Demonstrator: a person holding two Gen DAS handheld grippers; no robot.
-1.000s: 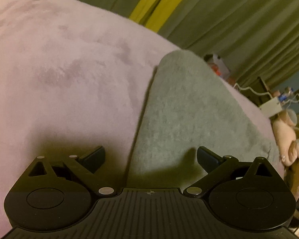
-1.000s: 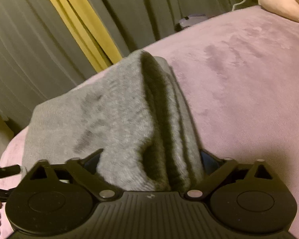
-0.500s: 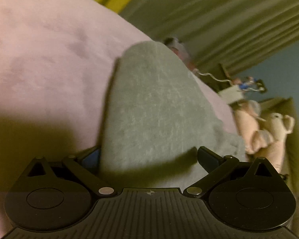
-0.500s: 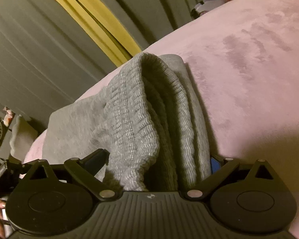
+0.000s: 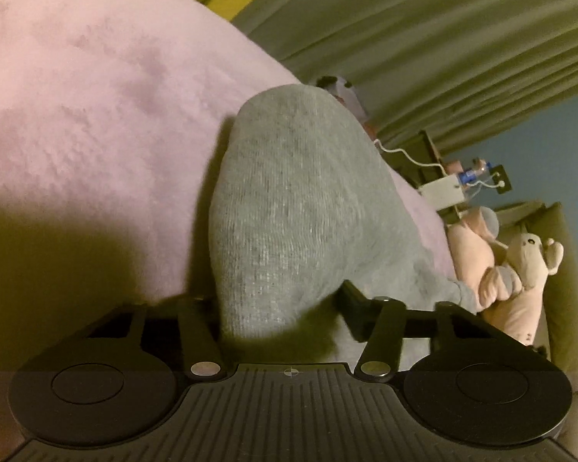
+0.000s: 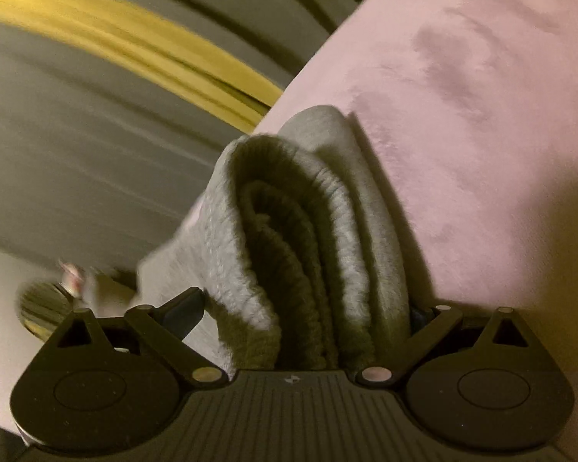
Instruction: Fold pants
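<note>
Here the left claw is closing on the grey pants, the right claw spread wide around them.

The folded grey knit pants are lying on the pink plush bed cover, near its far edge. The black left gripper is sitting at the near end of the bundle, its jaws closing with the fabric between them. The black right gripper is straddling the stacked folds, jaws spread wide. Behind the bed the pleated curtains are hanging. To the right, past the cover's edge, the beige plush toys are lying, with a white box behind them.
</note>
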